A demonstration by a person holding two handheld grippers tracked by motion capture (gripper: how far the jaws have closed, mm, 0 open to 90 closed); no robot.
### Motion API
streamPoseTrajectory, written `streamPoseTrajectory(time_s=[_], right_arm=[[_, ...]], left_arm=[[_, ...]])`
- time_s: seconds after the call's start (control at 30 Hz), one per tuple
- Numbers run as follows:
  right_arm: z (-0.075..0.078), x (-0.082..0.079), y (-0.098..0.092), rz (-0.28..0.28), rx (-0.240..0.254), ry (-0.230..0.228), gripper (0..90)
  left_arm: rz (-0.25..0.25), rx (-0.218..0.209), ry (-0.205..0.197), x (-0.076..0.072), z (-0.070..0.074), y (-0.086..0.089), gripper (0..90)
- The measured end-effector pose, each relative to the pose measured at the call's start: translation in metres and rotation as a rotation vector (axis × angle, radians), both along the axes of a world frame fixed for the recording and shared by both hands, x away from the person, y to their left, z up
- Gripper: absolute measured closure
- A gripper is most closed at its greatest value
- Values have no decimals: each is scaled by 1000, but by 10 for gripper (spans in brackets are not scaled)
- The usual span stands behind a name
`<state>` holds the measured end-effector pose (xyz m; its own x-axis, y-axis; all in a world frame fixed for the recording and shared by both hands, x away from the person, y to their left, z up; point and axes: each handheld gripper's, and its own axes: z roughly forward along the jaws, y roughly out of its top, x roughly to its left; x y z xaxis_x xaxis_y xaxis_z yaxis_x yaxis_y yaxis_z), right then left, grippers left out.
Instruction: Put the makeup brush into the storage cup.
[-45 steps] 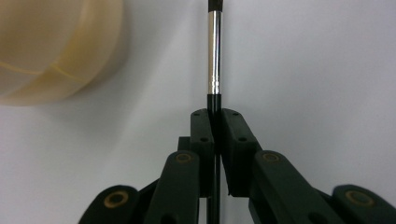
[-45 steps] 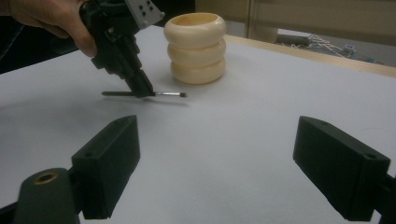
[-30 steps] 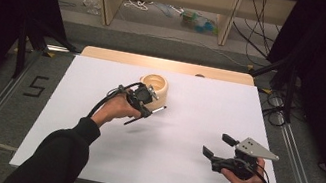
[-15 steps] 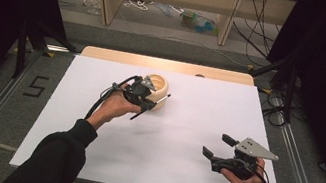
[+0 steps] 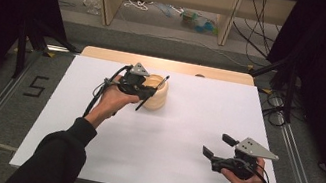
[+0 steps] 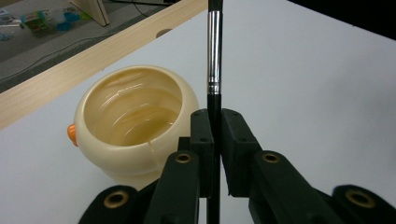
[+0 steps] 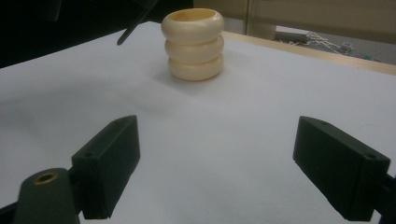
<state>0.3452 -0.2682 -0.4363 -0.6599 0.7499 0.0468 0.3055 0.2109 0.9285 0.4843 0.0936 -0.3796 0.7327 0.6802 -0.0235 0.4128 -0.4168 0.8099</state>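
- The left gripper (image 6: 214, 140) has its jaws pressed together on a thin black brush (image 6: 214, 70), pinching the black handle just below the silver ferrule.
- In the high view the left gripper (image 5: 143, 88) hangs beside and partly over the cream pot (image 5: 157, 92), with the brush (image 5: 152, 93) slanting across the pot's near side, one end up by the rim and the other low toward the white table top (image 5: 182, 140).
- The left gripper view looks down into the pot (image 6: 135, 126): its inside is empty and glossy, with an orange knob on its outer wall at the left, and the brush stands just beside its rim, not inside it.
- The right gripper (image 5: 221, 150) sits well apart, near the table's front right corner, with its jaws spread wide and nothing between them; the person's hand holds it just above the white surface.
- The right gripper view (image 7: 215, 168) shows the pot (image 7: 193, 44) from the side as three stacked bulging rings, a shape the top view hides, and the brush's dark lower end (image 7: 133, 25) hanging off the table to the pot's left.
- Whether the brush touches the pot cannot be told.
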Motion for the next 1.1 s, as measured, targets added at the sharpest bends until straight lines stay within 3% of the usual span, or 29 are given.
streamPoseTrajectory(time_s=[0.03, 0.07, 0.2, 0.23, 0.3, 0.43, 0.53, 0.63, 0.73, 0.77, 0.93, 1.0, 1.03, 1.07, 1.1], right_arm=[[-1, 1, 0, 5, 8, -5, 159], [0, -1, 0, -1, -1, 33, 159], [0, 0, 1, 3, 18, 20, 159], [0, 0, 0, -2, -3, 1, 159], [0, -1, 0, -4, -5, 24, 159], [0, 0, 0, 0, -5, 1, 159], [0, -1, -1, -1, -5, 29, 159], [0, 0, 0, 2, -4, 2, 159], [0, -1, 0, 1, 10, 31, 159], [0, 0, 0, -1, -1, 8, 159], [0, -1, 0, 7, 17, 26, 160], [0, 0, 0, 1, -3, 2, 159], [0, -1, 0, 0, -1, 32, 159], [0, -1, 0, 0, -1, 32, 159], [0, 0, 0, 3, 0, 3, 159]], left_arm=[[8, -5, -8, 0, 1, 1, 838], [21, -22, -15, 1, 3, 3, 838], [43, -59, -25, 2, 5, 6, 838], [39, -55, -37, 3, 7, 7, 838], [54, -68, -47, 4, 8, 9, 838], [83, -113, -66, 8, 10, 12, 838], [118, -142, -75, 11, 11, 15, 838], [138, -153, -94, 13, 12, 17, 838], [162, -171, -111, 15, 12, 18, 838], [174, -182, -124, 17, 13, 18, 838], [194, -207, -141, 20, 13, 19, 838], [203, -219, -152, 21, 13, 19, 838], [210, -233, -166, 22, 14, 18, 838], [210, -233, -166, 22, 14, 18, 838], [215, -241, -164, 23, 14, 18, 838]])
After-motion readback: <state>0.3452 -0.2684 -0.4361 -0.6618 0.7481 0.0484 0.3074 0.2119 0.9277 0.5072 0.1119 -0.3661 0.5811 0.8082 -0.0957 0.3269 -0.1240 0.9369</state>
